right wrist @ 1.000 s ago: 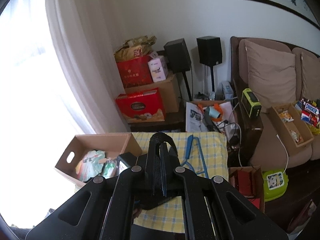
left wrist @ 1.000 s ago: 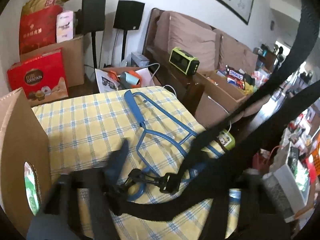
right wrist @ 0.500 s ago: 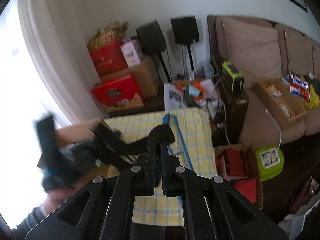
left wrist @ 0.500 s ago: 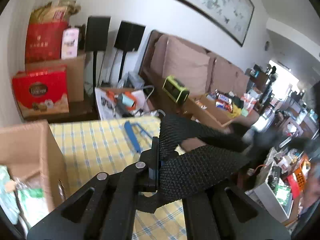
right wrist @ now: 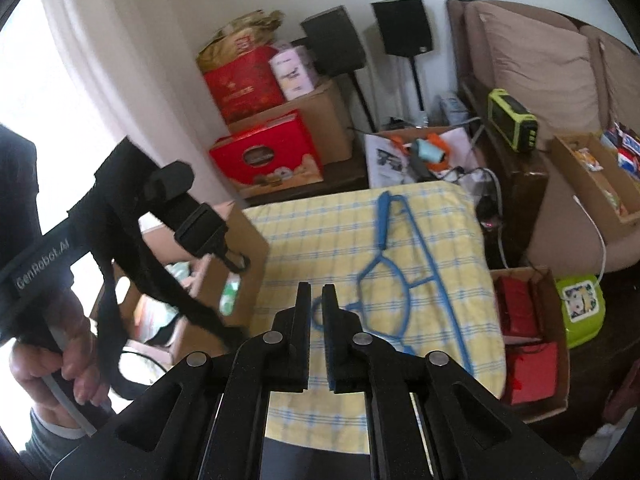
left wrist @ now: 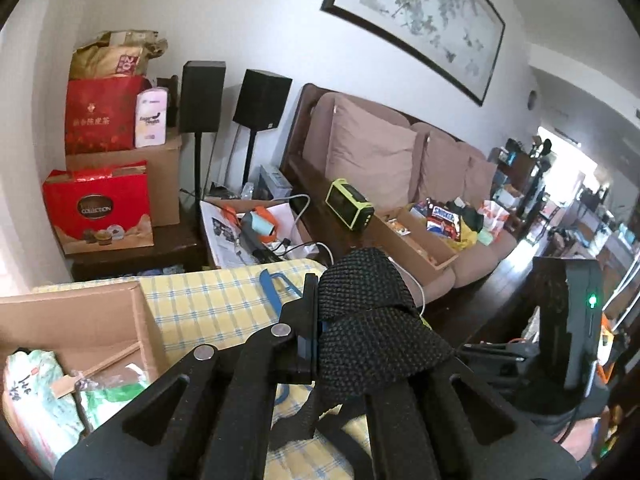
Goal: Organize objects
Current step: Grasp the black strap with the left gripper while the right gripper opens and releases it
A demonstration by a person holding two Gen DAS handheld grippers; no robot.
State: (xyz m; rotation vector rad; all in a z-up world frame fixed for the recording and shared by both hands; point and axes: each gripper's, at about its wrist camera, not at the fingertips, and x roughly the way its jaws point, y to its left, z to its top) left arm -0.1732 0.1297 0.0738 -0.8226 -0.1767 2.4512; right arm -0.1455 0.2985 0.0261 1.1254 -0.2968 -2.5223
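My left gripper (left wrist: pixel 316 320) is clamped on a black webbing strap (left wrist: pixel 372 344), which bulges over its fingers and hangs in loops with a plastic buckle (right wrist: pixel 202 228) beside my left hand (right wrist: pixel 68 360); my right gripper (right wrist: pixel 316 312) has just eased apart a little, a narrow gap between its jaws and nothing in them. Under both lies a table covered in a yellow and blue checked cloth (right wrist: pixel 328 232), with a blue clothes hanger (right wrist: pixel 404 276) lying flat on it. At the left edge of the cloth stands an open cardboard box (left wrist: pixel 80 320) holding green and white packets. Behind the table, against the white wall, red gift boxes (left wrist: pixel 98 208) are stacked with a larger brown carton (left wrist: pixel 160 176), a crumpled paper bag on top, and two black speakers (left wrist: pixel 262 100) on thin stands beside them. A low box of papers, cables and an orange tool sits between the table and a brown sofa (left wrist: pixel 372 152), whose arm carries a lime-green device (left wrist: pixel 348 204). A shallow cardboard tray (left wrist: pixel 416 240) of sweets rests on the sofa seat, and a framed painting (left wrist: pixel 416 16) hangs above. On the floor right of the table are a box of red packages (right wrist: pixel 528 340) and a green lidded container (right wrist: pixel 580 304)
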